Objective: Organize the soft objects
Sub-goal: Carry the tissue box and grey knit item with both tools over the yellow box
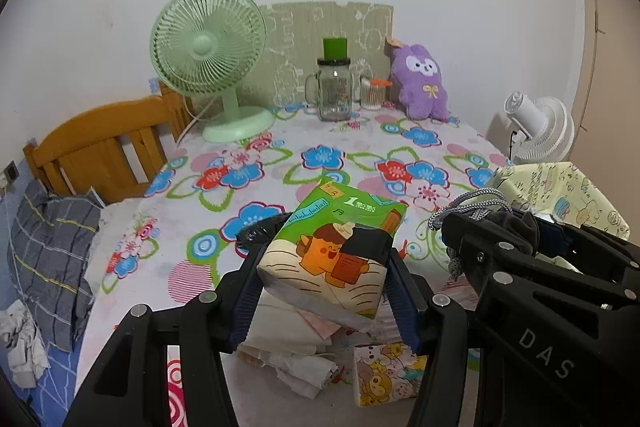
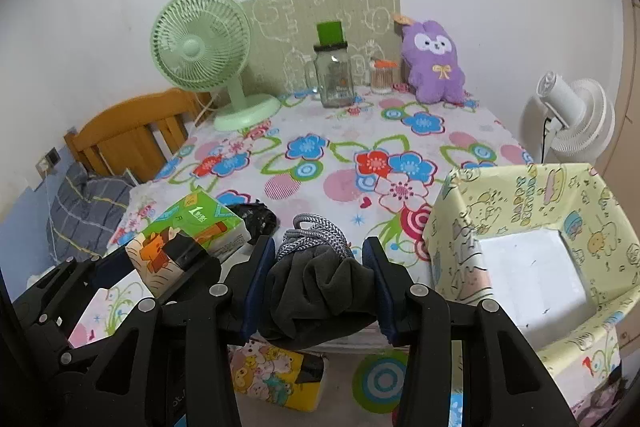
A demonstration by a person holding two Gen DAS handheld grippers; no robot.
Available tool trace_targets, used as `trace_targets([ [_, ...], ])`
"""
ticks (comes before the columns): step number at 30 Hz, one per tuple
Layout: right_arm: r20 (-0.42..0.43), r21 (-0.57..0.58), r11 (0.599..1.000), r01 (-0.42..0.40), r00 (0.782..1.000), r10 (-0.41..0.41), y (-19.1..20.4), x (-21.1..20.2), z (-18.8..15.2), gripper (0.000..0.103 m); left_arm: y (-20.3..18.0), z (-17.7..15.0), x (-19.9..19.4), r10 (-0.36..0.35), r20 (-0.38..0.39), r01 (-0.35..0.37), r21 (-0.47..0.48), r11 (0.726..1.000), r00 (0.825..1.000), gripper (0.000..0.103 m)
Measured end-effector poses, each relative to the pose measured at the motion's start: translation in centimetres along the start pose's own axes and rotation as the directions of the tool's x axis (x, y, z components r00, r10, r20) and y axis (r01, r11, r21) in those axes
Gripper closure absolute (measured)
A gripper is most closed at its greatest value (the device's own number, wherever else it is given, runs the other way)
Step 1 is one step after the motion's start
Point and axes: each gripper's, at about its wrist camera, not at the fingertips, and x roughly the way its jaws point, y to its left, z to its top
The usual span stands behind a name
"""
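Green cartoon-printed tissue pack clamped in left gripper; dark grey cloth bundle clamped in right gripper; yellow patterned box at 3 o'clock

Green tissue pack tilted, lifted, dark grey garment bunched, lifted beside it

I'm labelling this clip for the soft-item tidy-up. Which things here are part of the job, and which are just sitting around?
Part of the job:
- green tissue pack, clamped in the left gripper
- dark cloth with grey cord, clamped in the right gripper
- yellow cartoon tissue pack
- open yellow box

Just sitting around:
- green fan
- glass jar
- white fan
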Motion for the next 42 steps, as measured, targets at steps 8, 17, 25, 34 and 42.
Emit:
trace_targets([
  [8, 0.054, -0.008, 1.0, -0.006, 0.999, 0.006, -0.6, -3.0, 0.2, 0.054, -1.0, 0.5, -2.4, 0.009, 0.039, -0.008, -0.009, 1.0, 0.999, 0.043],
  [17, 0.101, -0.024, 1.0, -0.008, 0.995, 0.011, -2.1, -6.0, 1.0, 0.054, -2.7, 1.3, -4.4, 0.012, 0.071, -0.011, -0.025, 1.0, 0.997, 0.043],
  [25, 0.122, -0.026, 1.0, 0.008, 0.993, -0.005, -4.0, -7.8, 1.5, 0.054, -4.9, 1.9, -5.2, -0.007, 0.09, 0.01, -0.028, 1.0, 0.996, 0.043],
  [34, 0.136, -0.014, 0.999, 0.052, 0.99, -0.05, -7.1, -9.3, 1.9, 0.054, -8.3, 2.5, -5.0, -0.049, 0.097, 0.05, -0.011, 0.999, 0.994, 0.043],
  [42, 0.141, 0.024, 0.996, 0.084, 0.986, -0.087, -10.2, -9.7, 2.0, 0.054, -11.4, 3.3, -4.2, -0.09, 0.091, 0.088, 0.024, 0.996, 0.992, 0.043],
])
